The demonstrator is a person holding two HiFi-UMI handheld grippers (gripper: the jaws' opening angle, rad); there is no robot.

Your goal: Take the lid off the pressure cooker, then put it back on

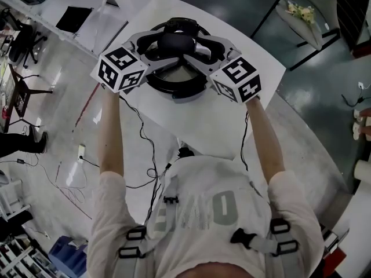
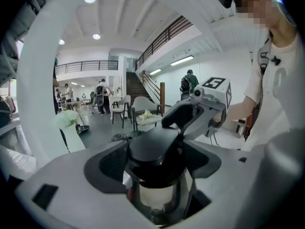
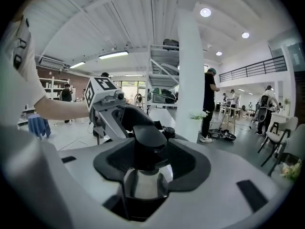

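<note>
Pressure cooker lid (image 1: 174,77) on the worktop (image 1: 255,74)
Your right tongs (image 3: 145,154) pinch its knob (image 3: 148,140); your left tongs (image 2: 159,151) stand spread around it.

White shirt (image 1: 200,175), buckled grey harness (image 1: 264,245), grey marker-cubed hand-held grippers (image 1: 164,41) (image 1: 196,46).

Cooker (image 1: 174,90) ctr on table (image 1: 258,62); L gripper (image 1: 157,44) left, R gripper (image 1: 202,48) right of lid knob (image 1: 177,40), knob btwn both jaw pairs.
</note>
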